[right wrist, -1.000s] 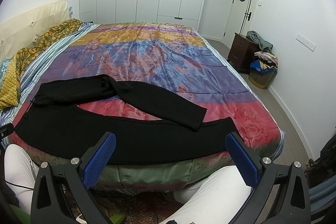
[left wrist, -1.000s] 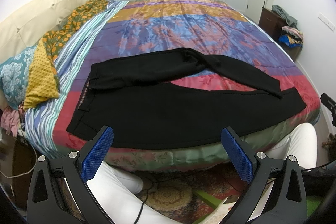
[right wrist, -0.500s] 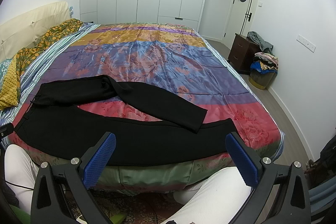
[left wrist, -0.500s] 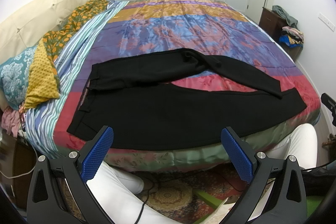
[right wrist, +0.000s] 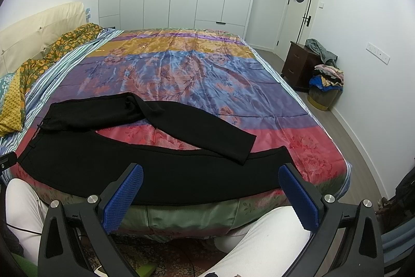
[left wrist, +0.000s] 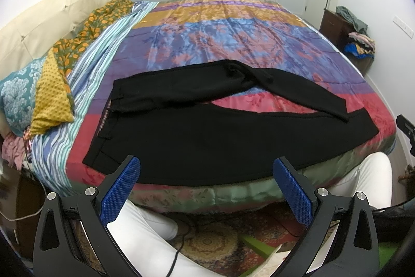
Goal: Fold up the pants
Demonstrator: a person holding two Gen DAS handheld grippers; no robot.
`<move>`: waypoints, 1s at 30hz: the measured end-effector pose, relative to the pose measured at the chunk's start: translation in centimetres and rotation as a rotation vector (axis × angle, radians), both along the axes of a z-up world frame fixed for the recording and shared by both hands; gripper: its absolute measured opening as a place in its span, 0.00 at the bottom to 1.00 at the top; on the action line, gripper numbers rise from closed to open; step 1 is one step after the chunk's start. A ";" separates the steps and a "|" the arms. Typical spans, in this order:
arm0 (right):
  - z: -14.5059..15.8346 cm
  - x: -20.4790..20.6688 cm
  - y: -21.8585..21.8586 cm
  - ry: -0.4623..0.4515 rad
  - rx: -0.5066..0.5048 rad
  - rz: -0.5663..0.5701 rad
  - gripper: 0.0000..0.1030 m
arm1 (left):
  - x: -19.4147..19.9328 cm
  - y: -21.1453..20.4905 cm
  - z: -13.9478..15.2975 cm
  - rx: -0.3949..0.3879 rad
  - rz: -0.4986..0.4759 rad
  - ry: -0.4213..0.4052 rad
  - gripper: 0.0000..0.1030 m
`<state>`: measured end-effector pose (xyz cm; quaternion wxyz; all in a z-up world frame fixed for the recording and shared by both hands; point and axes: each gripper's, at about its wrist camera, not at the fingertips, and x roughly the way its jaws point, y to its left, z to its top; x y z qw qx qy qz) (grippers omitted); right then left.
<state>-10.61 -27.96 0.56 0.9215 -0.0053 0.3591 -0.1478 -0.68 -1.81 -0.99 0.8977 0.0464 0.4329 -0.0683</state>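
Observation:
Black pants [left wrist: 197, 136] lie flat along the near edge of the bed, waistband at the left, legs pointing right; they also show in the right wrist view [right wrist: 145, 168]. The far leg is bent and crosses toward the near leg's hem [right wrist: 233, 144]. My left gripper [left wrist: 207, 188] is open and empty, held before the bed's edge near the waist end. My right gripper [right wrist: 210, 195] is open and empty, held before the bed's edge near the leg end. Neither touches the pants.
The bed carries a colourful striped satin cover [left wrist: 233, 38]. Pillows and a yellow patterned cloth [left wrist: 52, 95] lie at the left by the headboard. A dark nightstand [right wrist: 298, 66] and a basket of clothes [right wrist: 324, 90] stand at the right wall. The person's white-trousered knees [right wrist: 259, 238] sit below the grippers.

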 end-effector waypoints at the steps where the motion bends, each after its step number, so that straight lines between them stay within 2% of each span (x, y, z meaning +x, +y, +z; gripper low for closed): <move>1: 0.0 0.0 0.0 0.000 0.000 0.000 1.00 | 0.0 0.1 0.0 -0.001 0.000 0.000 0.99; 30: 0.0 0.1 -0.2 -0.001 0.006 -0.002 1.00 | 0.0 0.1 0.1 -0.001 0.001 0.001 0.99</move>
